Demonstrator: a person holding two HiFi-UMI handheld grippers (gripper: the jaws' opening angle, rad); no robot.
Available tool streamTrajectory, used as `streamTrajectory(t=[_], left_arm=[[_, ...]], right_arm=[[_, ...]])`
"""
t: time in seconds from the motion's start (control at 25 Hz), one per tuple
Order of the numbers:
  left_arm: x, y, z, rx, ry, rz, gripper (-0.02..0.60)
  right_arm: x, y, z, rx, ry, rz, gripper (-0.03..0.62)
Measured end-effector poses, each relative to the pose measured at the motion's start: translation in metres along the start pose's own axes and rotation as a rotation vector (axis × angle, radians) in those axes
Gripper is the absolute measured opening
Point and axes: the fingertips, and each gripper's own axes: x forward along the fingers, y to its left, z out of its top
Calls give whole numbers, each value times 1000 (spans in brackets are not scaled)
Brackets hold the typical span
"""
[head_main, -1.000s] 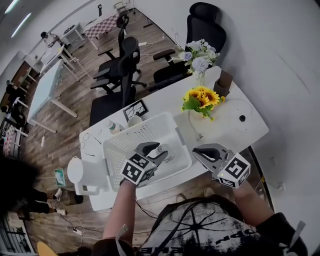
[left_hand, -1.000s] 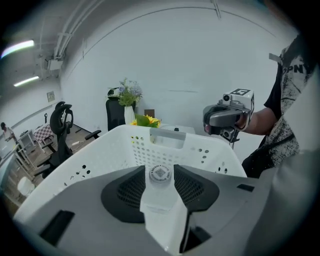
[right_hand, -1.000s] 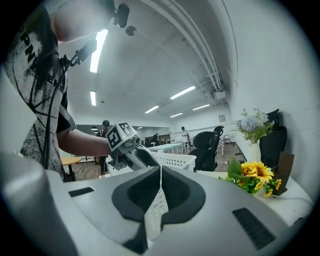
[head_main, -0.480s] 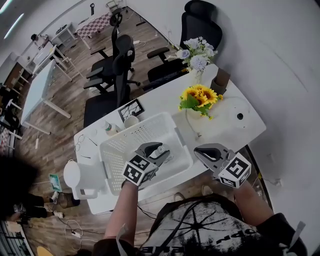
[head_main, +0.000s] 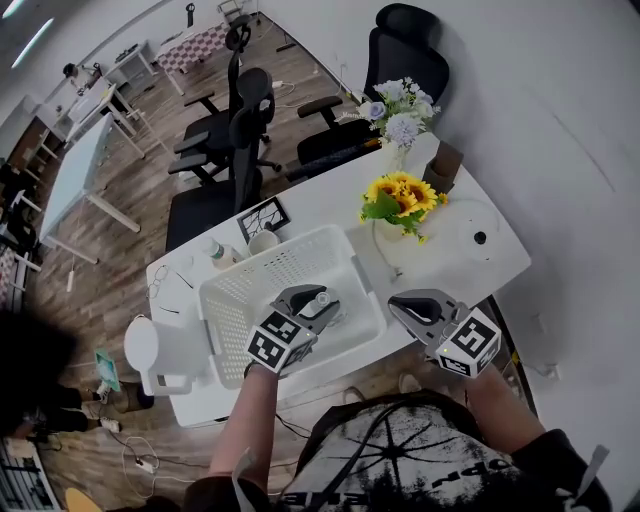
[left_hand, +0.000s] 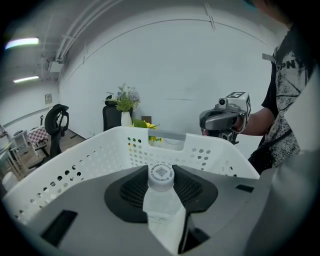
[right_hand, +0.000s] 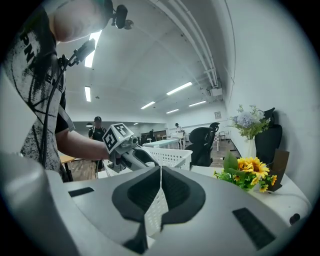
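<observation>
My left gripper (head_main: 312, 304) is shut on a small clear plastic bottle (left_hand: 161, 197) with a white cap (left_hand: 161, 173), held over the white perforated basket (head_main: 240, 290) on the white table (head_main: 330, 205). The bottle's cap (head_main: 320, 297) also shows in the head view between the jaws. The basket's far rim (left_hand: 165, 137) fills the left gripper view. My right gripper (head_main: 412, 309) hangs at the table's near edge, right of the basket, jaws shut with nothing between them (right_hand: 160, 182). The left gripper (right_hand: 120, 145) appears in the right gripper view, the right gripper (left_hand: 222, 117) in the left gripper view.
Sunflowers (head_main: 403, 196) and a vase of pale flowers (head_main: 398, 120) stand on the table's far right, near a brown box (head_main: 443, 165) and a round white pad (head_main: 478, 235). A cup (head_main: 266, 241), a picture frame (head_main: 265, 217) and a white jug (head_main: 150, 350) sit beside the basket. Black office chairs (head_main: 240, 130) stand behind.
The left gripper has shifted slightly with the bottle, so the bottle's cap and neck stand out more between its jaws. The right gripper has stayed nearly still.
</observation>
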Motion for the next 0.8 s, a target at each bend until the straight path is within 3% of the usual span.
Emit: streamTrajectory(t=[0.36,0.8], left_arm=[[-6,7,4,-27,-16,33,155],[-40,19,57,-57,-160,95,155]], right_arm=[[-2,3,0,-1,-2,8,25],[-6,9,9,-23,-16,14,24]])
